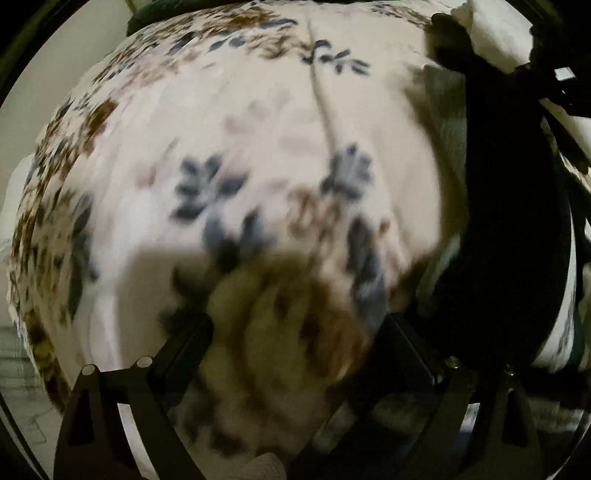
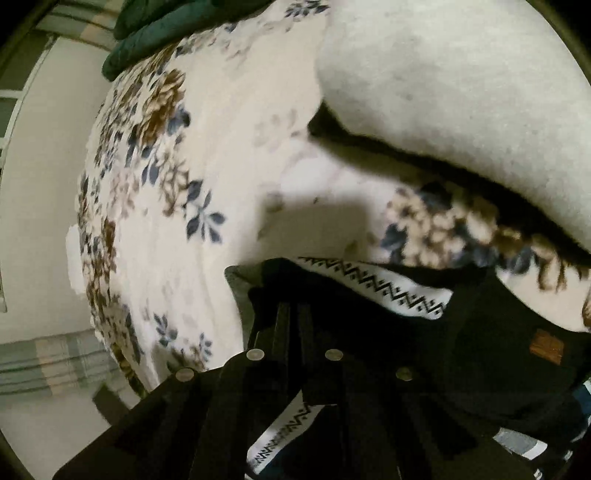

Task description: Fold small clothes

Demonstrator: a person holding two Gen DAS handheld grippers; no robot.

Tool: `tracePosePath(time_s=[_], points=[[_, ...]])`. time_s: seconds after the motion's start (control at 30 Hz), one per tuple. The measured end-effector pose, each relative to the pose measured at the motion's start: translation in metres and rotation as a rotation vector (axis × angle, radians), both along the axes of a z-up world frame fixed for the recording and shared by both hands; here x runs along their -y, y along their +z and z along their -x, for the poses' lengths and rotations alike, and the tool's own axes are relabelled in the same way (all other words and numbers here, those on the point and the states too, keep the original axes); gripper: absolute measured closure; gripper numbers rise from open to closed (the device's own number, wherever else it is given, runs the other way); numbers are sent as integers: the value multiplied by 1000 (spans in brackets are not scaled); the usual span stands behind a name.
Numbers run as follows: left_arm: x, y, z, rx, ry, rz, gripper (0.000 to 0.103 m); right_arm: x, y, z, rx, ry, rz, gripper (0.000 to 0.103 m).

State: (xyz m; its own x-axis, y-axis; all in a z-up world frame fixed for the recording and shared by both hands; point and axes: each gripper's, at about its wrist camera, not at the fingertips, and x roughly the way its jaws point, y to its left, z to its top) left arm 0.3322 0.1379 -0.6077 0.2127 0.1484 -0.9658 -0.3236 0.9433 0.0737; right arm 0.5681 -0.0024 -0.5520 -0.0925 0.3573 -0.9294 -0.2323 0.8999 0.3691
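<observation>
While the left gripper is pointing steeply down at the bed, its fingers are standing wide apart with only floral blanket between them, nothing gripped. That view is blurring, so fine detail is unreadable. The black garment is lying at the right of that view, apart from the left fingers.

Moving right: the right gripper is sitting closed, fingers pinched together on the black garment at its left edge, just beside the white zigzag-patterned band. The garment is resting on the bed at lower right of the right wrist view, a brown tag showing on it. A pale pillow or cushion is lying above it, and a dark green item is sitting at the far end of the bed.

My read: grasp step is underway, one edge secured, fold not yet made. Next move is probably needing the left gripper to get across to the garment's other edge and close on it, then both lifting together to lay it flat.

Containers: none showing in either view.
</observation>
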Motion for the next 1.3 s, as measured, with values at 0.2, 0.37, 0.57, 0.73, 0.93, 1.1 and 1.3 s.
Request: tracePosePath(time_s=[0.2, 0.37, 0.57, 0.73, 0.93, 1.1, 1.3], points=[[-19, 41, 4, 81, 80, -13, 8, 10, -4, -8, -14, -35, 73, 77], [-17, 79, -38, 191, 27, -3, 8, 79, 36, 16, 0, -184, -12, 49], [17, 72, -100, 181, -113, 59, 8, 228, 74, 93, 85, -459, 111, 47], [38, 41, -140, 92, -203, 152, 14, 328, 63, 152, 45, -674, 165, 46], [58, 21, -155, 54, -266, 159, 63, 360, 19, 172, -14, -748, 166, 46], [64, 33, -150, 72, -297, 97, 60, 356, 15, 172, 27, -764, 204, 90], [65, 76, -138, 188, -266, 0, 31, 376, 49, 175, 173, -863, 280, 103]])
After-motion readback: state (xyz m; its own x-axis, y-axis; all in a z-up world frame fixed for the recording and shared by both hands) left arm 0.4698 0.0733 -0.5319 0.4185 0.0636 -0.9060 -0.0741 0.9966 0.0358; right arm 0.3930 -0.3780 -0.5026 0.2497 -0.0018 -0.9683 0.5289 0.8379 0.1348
